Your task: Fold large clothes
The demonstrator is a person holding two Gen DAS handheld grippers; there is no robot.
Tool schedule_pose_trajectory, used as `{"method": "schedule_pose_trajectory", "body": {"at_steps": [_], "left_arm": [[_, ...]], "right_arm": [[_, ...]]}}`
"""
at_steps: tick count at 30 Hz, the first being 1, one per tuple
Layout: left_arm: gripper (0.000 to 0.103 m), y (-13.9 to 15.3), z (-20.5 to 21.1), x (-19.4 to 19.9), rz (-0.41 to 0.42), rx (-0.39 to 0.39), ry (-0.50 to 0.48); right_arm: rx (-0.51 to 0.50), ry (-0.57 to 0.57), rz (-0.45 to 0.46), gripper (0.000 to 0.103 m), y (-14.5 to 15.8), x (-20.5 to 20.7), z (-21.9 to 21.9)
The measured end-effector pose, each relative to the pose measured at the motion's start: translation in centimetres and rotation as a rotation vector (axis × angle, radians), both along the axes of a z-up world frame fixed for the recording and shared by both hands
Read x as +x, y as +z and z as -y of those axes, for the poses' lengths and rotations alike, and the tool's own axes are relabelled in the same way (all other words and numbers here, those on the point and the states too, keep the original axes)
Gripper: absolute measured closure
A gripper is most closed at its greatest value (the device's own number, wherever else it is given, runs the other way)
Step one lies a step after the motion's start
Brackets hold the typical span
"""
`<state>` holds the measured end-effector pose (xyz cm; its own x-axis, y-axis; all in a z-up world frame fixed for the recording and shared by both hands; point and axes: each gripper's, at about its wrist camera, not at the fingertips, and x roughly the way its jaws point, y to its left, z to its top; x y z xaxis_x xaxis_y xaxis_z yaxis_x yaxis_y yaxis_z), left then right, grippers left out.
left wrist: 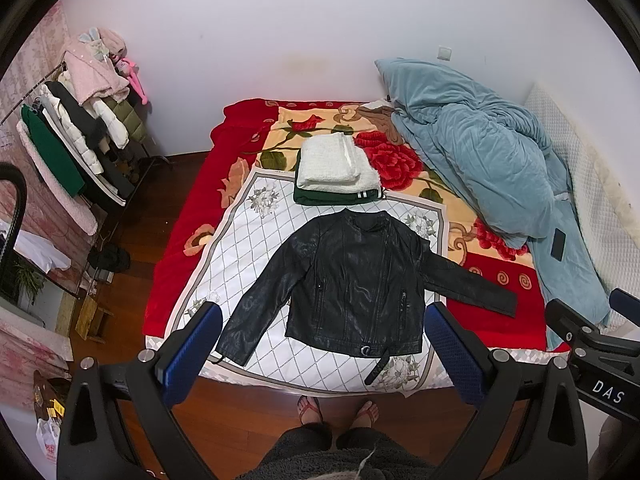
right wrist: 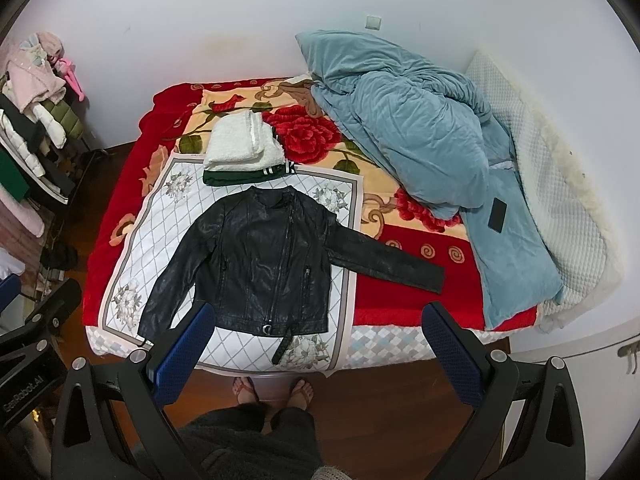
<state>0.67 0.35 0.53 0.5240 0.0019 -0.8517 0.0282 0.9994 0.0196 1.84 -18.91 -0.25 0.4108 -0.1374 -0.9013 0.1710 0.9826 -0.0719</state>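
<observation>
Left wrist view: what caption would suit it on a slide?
Black leather jacket spread flat on the bed, open left gripper above it.

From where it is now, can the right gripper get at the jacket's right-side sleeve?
Probably yes. The right gripper, jaws open, hangs above the bed's near edge, and the sleeve lies flat with nothing on it.

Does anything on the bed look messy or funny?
Yes. The blue duvet is bunched in a heap along one side, with a black phone lying on it. The black jacket's belt strap dangles crooked below its hem.
</observation>
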Motion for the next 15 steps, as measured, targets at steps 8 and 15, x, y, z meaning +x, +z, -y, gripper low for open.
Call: {"method": "schedule_pose_trajectory", "body": {"at_steps": [8, 15], "left_arm": [[0.0, 0.19, 0.04, 0.3, 0.004, 0.002, 0.0], [0.0, 0.32, 0.1, 0.39, 0.007, 0.002, -0.001]], "right_arm": [[0.0, 0.003, 0.0, 0.0, 0.31, 0.17, 0.12], [-0.001, 0.003, 0.003, 0.0, 0.51, 0.3, 0.05]]}}
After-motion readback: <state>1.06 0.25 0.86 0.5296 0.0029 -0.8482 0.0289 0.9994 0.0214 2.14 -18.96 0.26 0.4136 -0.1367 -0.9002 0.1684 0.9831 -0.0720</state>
